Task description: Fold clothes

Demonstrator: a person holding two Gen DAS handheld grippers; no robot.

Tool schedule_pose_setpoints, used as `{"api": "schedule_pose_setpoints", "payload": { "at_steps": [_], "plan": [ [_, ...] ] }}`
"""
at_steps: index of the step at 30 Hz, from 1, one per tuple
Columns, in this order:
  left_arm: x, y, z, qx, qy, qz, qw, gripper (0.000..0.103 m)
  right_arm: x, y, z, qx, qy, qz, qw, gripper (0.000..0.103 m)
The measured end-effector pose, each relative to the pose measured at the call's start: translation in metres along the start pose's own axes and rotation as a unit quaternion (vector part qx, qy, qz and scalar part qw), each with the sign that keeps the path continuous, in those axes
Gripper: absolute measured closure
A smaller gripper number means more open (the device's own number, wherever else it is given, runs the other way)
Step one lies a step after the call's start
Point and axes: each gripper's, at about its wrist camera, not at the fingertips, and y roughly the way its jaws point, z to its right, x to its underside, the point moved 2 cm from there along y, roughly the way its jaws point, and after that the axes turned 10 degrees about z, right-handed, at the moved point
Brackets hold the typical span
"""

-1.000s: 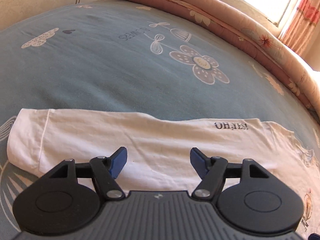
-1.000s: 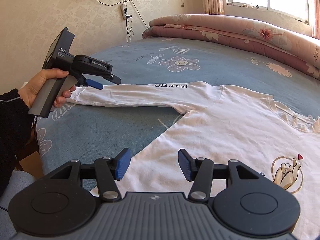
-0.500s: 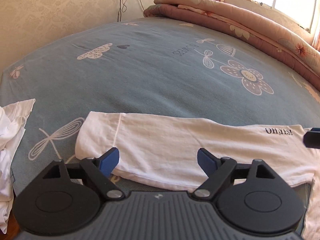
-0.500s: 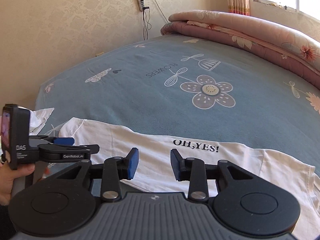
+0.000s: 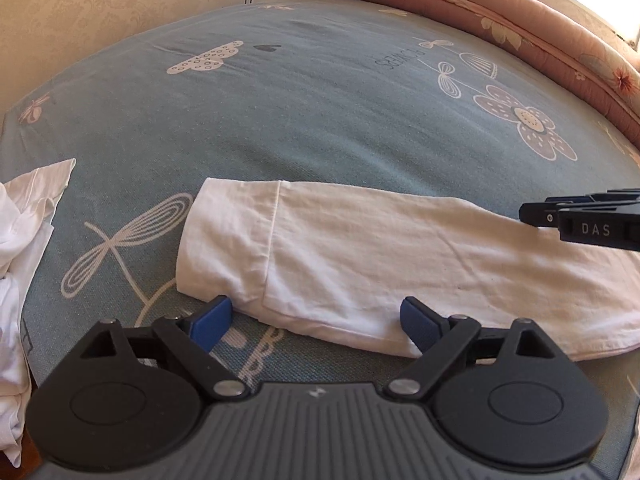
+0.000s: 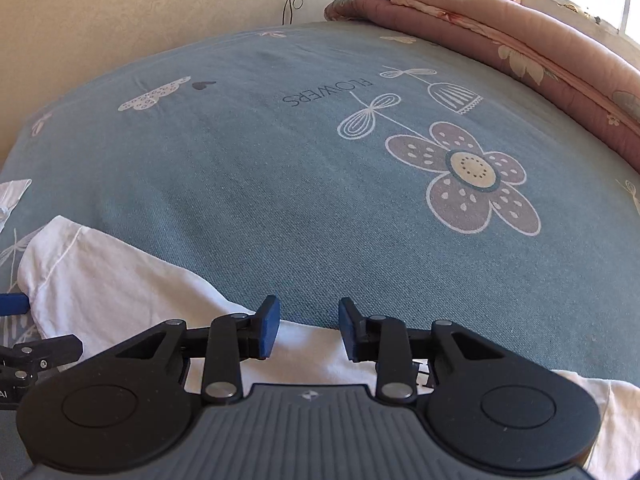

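A blue bed (image 5: pixel 320 112) printed with flowers, dragonflies and the word FLOWERS carries everything here. A rolled pink quilt (image 5: pixel 500 4) lies along its far edge under the window, and a cable hangs down the cream wall (image 6: pixel 120 12). Crumpled white clothes (image 5: pixel 20 240) sit at the bed's left edge.

The shirt's long white sleeve (image 5: pixel 360 256) lies flat across the near part of the bed, cuff to the left, with a seam just inside the cuff and soft creases along it. Nothing covers it.

The left gripper (image 5: pixel 316 318) hovers at the sleeve's near edge by the cuff, fingers spread wide and empty. The right gripper (image 6: pixel 306 328) is over the sleeve farther along, fingers partly open, a clear gap between the blue pads, holding nothing.

The left view shows the whole cuff, the clothes pile and the right gripper's tip at the right edge. The right view shows the FLOWERS print, the big flower (image 6: pixel 476 176) and, at its left edge, part of the left gripper.
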Motion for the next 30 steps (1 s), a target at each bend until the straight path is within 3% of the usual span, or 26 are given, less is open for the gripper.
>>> {"api": "schedule_pose_setpoints", "payload": {
  "at_steps": [7, 13, 14, 17, 19, 22, 23, 26, 28, 30],
  "plan": [
    [0.000, 0.000, -0.002, 0.006, -0.008, 0.000, 1.0000, 0.009, 0.002, 0.001, 0.007, -0.021, -0.050, 0.010, 0.998, 0.065],
    [-0.001, 0.001, -0.001, 0.005, -0.007, -0.001, 1.0000, 0.008, 0.014, 0.008, 0.001, -0.036, -0.128, 0.007, 0.991, 0.060],
    [-0.001, 0.001, -0.001, 0.005, -0.008, -0.001, 1.0000, 0.008, 0.014, 0.009, 0.001, -0.040, -0.126, 0.005, 0.991, 0.065],
    [-0.001, 0.001, -0.001, 0.006, -0.011, 0.000, 0.9999, 0.007, 0.015, 0.008, -0.006, -0.027, -0.153, 0.012, 0.988, 0.099],
    [-0.001, 0.001, -0.002, 0.007, -0.016, 0.001, 0.9999, 0.007, 0.015, 0.013, -0.006, 0.005, -0.148, 0.020, 0.989, 0.101],
    [-0.003, -0.002, -0.006, 0.011, -0.023, 0.003, 0.9997, 0.007, 0.010, 0.009, 0.003, 0.037, -0.086, 0.041, 0.995, 0.099],
    [-0.003, -0.004, -0.008, 0.013, -0.026, 0.006, 0.9996, 0.007, 0.008, 0.002, 0.004, 0.030, -0.065, 0.046, 0.996, 0.094],
    [-0.007, -0.010, -0.016, 0.019, -0.049, 0.015, 0.9985, 0.007, 0.002, -0.020, 0.003, -0.014, -0.003, 0.049, 0.999, 0.091],
    [-0.009, -0.013, -0.019, 0.025, -0.061, 0.020, 0.9976, 0.007, 0.004, -0.024, -0.007, -0.047, 0.009, 0.025, 0.999, 0.088],
    [-0.010, -0.013, -0.019, 0.036, -0.065, 0.019, 0.9971, 0.007, 0.010, -0.013, -0.020, -0.049, 0.006, -0.006, 0.999, 0.087]
  ]
}}
